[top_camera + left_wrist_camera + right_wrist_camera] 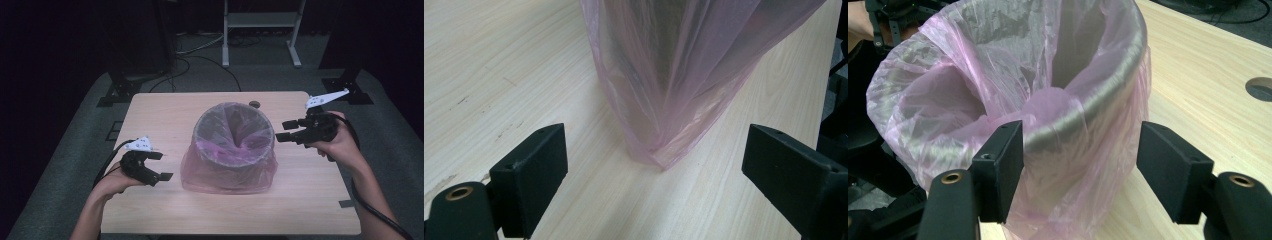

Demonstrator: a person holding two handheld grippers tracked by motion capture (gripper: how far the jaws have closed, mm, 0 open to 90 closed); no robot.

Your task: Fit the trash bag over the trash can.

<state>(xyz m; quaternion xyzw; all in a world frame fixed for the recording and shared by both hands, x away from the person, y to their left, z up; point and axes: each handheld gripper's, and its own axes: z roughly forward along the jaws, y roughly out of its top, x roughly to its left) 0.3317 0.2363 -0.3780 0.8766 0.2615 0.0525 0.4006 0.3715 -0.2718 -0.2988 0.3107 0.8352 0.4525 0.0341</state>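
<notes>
Held apart with nothing between them, the two black jaws of the right gripper (283,130) are seen in the high view just beside the right rim of the round grey bin lined with a thin pink plastic bag (234,145), pointing toward it. In the right gripper view the jaws are spread wide, and the rim of the bin (1098,107), wrapped in the pink film, is framed in the gap between them; whether either pad touches the film cannot be told. The right gripper is gripped by the person's right hand (340,145), to the right of the bin, and a white marked plate is carried on top of it.

The left gripper (162,166) is held by the left hand (116,181) to the left of the bin, near its base and apart from it. Its jaws are likewise set wide and empty. In the left gripper view the loose lower skirt of the pink bag (674,90) is seen ahead of the jaws, resting on the light wooden table (499,65), with bare tabletop between jaws and bag.

The bin stands upright at the middle of the table (150,115), its bag folded over the rim and draped down to the tabletop. A small dark round hole (255,104) is set in the table just behind the bin.
</notes>
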